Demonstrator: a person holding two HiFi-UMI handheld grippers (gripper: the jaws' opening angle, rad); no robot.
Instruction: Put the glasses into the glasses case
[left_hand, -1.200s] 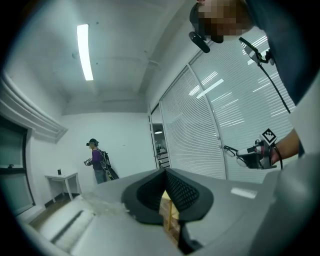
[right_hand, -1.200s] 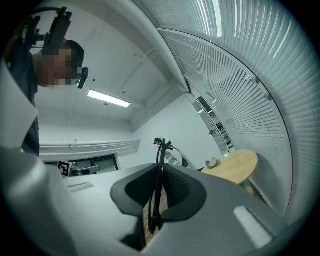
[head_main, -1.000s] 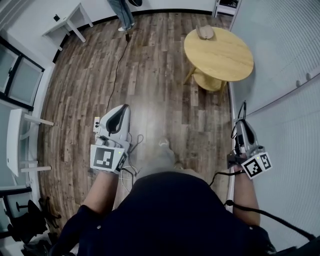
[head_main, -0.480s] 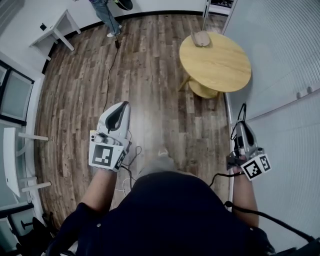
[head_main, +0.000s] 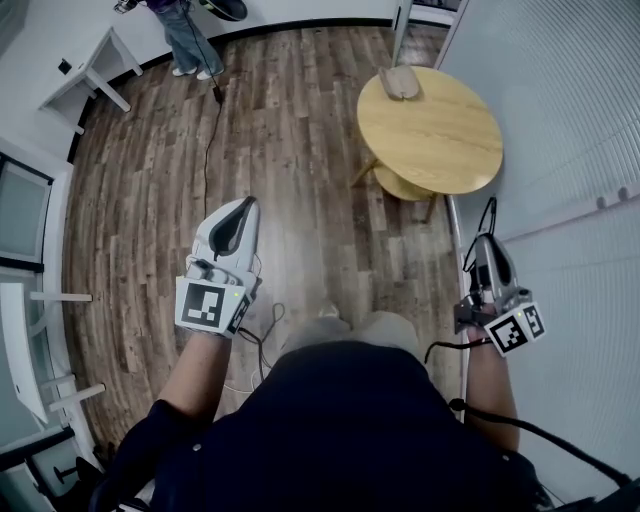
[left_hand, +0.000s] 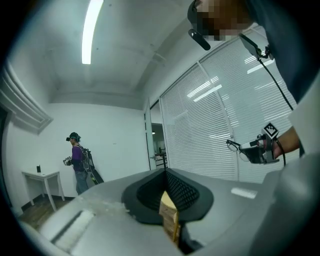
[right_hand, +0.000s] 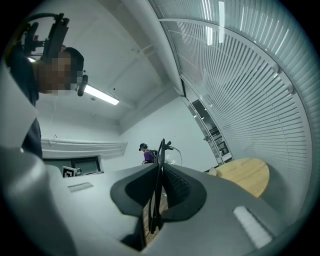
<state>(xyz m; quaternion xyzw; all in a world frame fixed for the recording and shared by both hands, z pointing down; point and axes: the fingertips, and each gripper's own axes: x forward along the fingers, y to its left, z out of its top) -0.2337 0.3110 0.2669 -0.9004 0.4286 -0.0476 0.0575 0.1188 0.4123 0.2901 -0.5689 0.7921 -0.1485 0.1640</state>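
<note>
- Left gripper (left_hand: 165, 175): jaws together, nothing in them.
- Right gripper (right_hand: 159, 172): clamped on the glasses (right_hand: 161, 149), just beside the slatted wall (head_main: 560, 120).
- Round table (head_main: 440, 135) ahead; the case (head_main: 400, 82) lies at its far edge.
- Cable (head_main: 208, 150), desk (head_main: 80, 85) and person (head_main: 185, 35) far left.

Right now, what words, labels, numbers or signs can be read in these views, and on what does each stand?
No readable text anywhere.
Marker cube on the left tongs: a black-and-white square pattern, no letters.
Marker cube on the right tongs: the same kind of pattern.
</note>
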